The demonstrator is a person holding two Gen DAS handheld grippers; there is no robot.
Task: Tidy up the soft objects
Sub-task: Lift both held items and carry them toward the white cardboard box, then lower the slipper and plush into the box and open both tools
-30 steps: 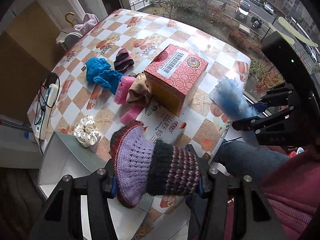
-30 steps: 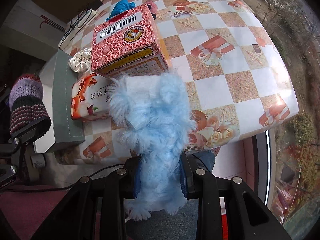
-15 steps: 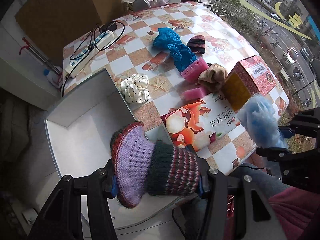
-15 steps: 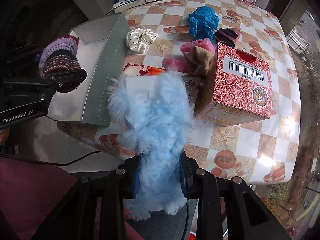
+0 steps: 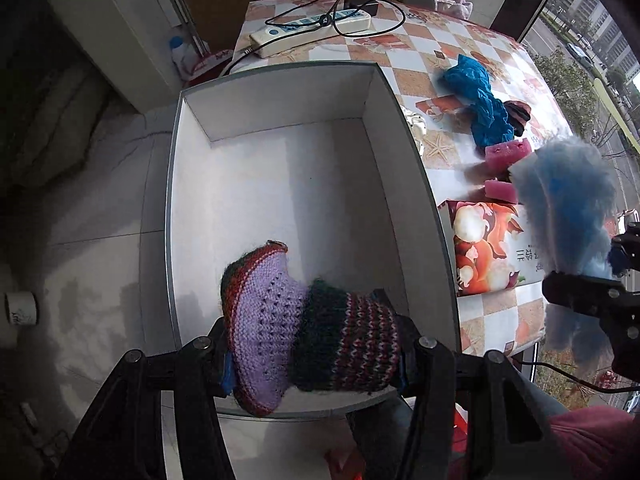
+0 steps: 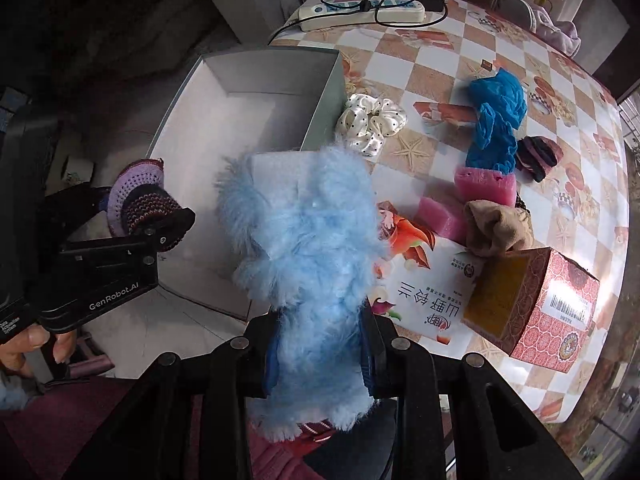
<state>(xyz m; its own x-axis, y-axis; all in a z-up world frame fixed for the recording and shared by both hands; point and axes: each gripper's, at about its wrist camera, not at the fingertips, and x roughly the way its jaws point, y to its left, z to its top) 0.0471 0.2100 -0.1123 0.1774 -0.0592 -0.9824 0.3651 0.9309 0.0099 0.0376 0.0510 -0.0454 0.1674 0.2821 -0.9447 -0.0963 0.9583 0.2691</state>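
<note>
Left wrist view: left gripper (image 5: 312, 354) points down, clenched on a knitted sock (image 5: 308, 320), purple at one end, dark striped cuff at the other; pads press both sides; the sock hangs over the near part of an open white box (image 5: 416, 184), whose floor lies bare beyond the fingers; to the right of the gripper, past the box wall, the checkered table (image 5: 424, 40); a printed flat packet (image 5: 492, 252) just beside the box; two pink foam blocks (image 5: 508, 152) and a blue crumpled cloth (image 5: 484, 100) farther ahead on the right; a power strip (image 5: 308, 32) at the far table edge; right gripper (image 5: 592, 292) at the right edge, grasping a fluffy blue piece (image 5: 568, 208).

Right wrist view: right gripper (image 6: 318, 356) clamped tight on the fluffy blue piece (image 6: 308, 260), which rises ahead between the fingers, over the box's near corner and the packet's edge; white box (image 6: 324, 100) ahead and left; left gripper (image 6: 148, 236) with the knitted sock (image 6: 140, 196) far left, above the box; a white dotted scrunchie (image 6: 370, 124) ahead, touching the box's outer wall; packet (image 6: 432, 292) to the right; a red patterned carton (image 6: 536, 304) tilted on it; a tan cloth (image 6: 496, 228), pink blocks (image 6: 486, 184), blue cloth (image 6: 496, 116) and a dark striped bundle (image 6: 538, 156) beyond on the right.
</note>
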